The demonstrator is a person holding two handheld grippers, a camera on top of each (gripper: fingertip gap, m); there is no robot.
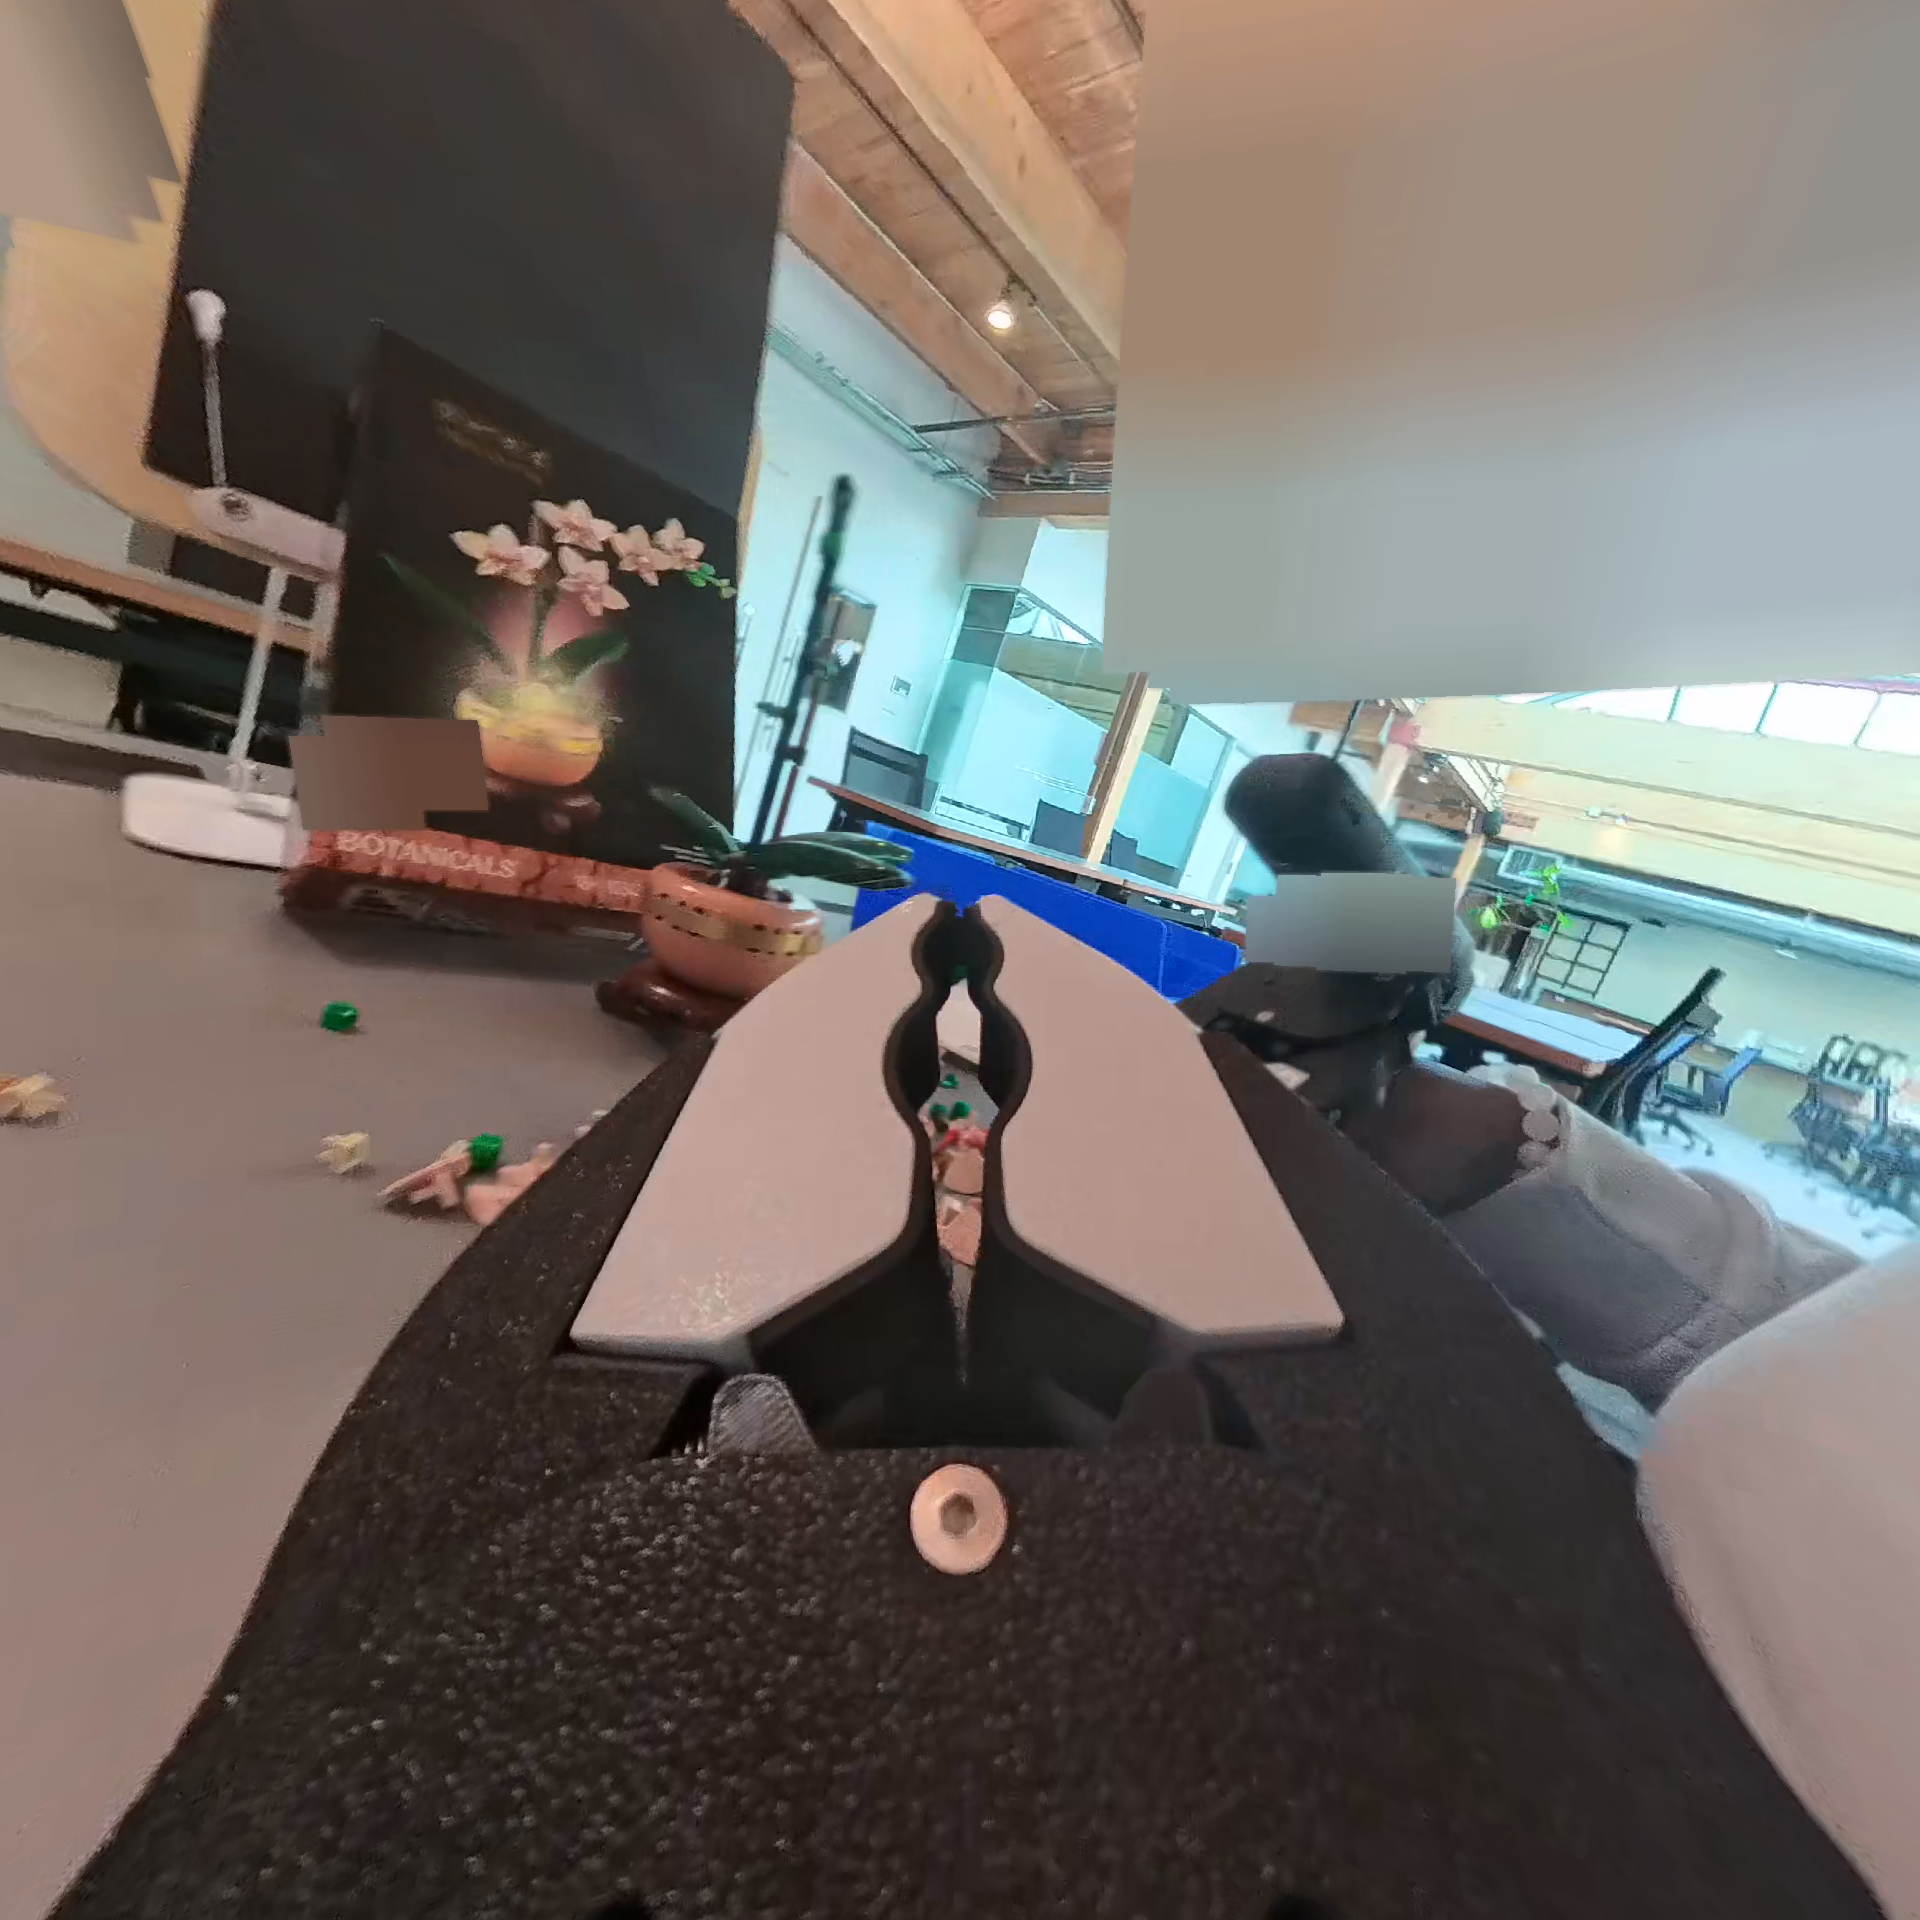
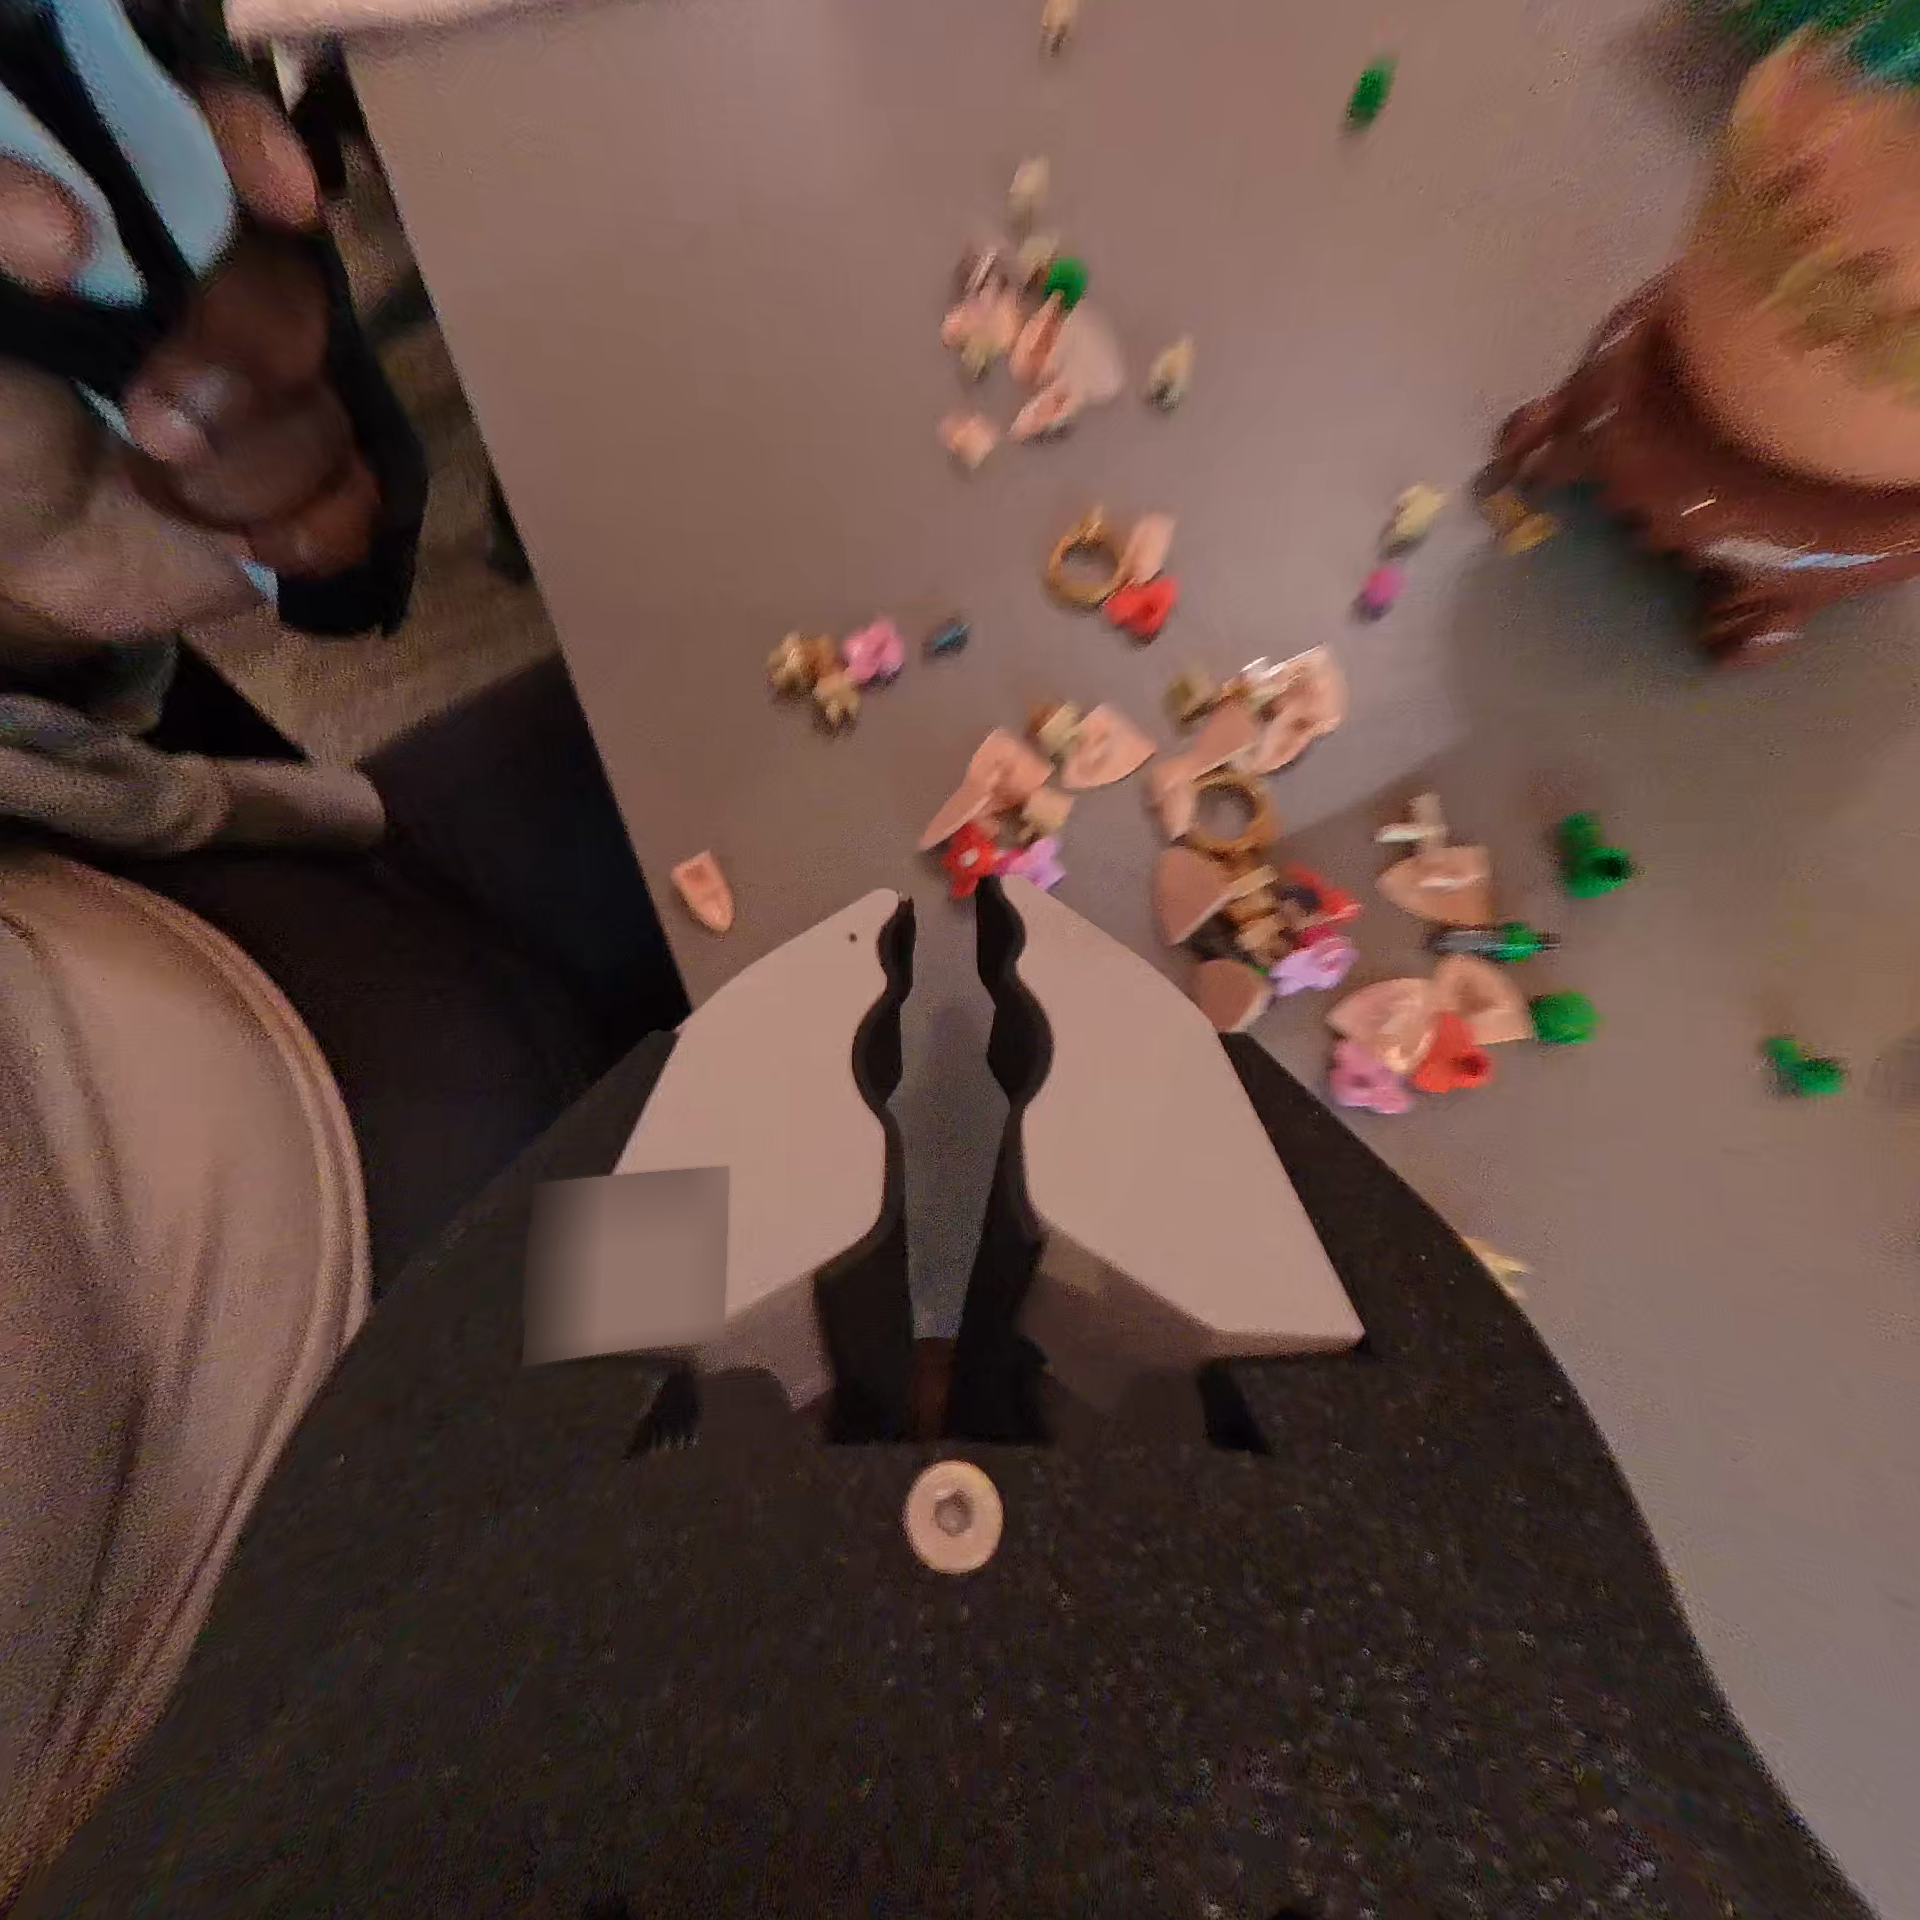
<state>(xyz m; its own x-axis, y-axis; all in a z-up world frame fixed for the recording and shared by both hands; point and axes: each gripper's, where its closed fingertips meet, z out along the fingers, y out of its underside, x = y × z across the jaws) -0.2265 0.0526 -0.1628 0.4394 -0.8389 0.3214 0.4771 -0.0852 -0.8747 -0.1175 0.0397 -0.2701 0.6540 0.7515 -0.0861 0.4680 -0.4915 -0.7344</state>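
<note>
My left gripper (image 1: 958, 909) is shut on a small dark green piece (image 1: 958, 971) pinched between its tips, held low over the grey table (image 1: 208, 1351). Just beyond it stands a pink pot with a gold band (image 1: 727, 925) on a brown base, with green leaves (image 1: 831, 857). My right gripper (image 2: 945, 899) is slightly open and empty, above the table's near edge. Its tips are just short of a scatter of small toy pieces (image 2: 1226, 821) in pink, tan, red, gold and green. The pot (image 2: 1818, 364) shows blurred at that view's upper right.
A dark box with an orchid picture (image 1: 540, 623) stands behind the pot, beside a white lamp stand (image 1: 208, 810). A blue bin (image 1: 1091, 925) sits farther back. Loose pieces (image 1: 457, 1169) and a green stud (image 1: 340, 1016) lie left. The table edge (image 2: 520, 520) runs diagonally, and a hand (image 2: 239, 395) is beyond it. My right fingertips sit around 15 cm from my left ones. Measured from the fingertips, the pot (image 2: 1818, 364) is 15 cm or so from the right gripper and 20 cm from the left.
</note>
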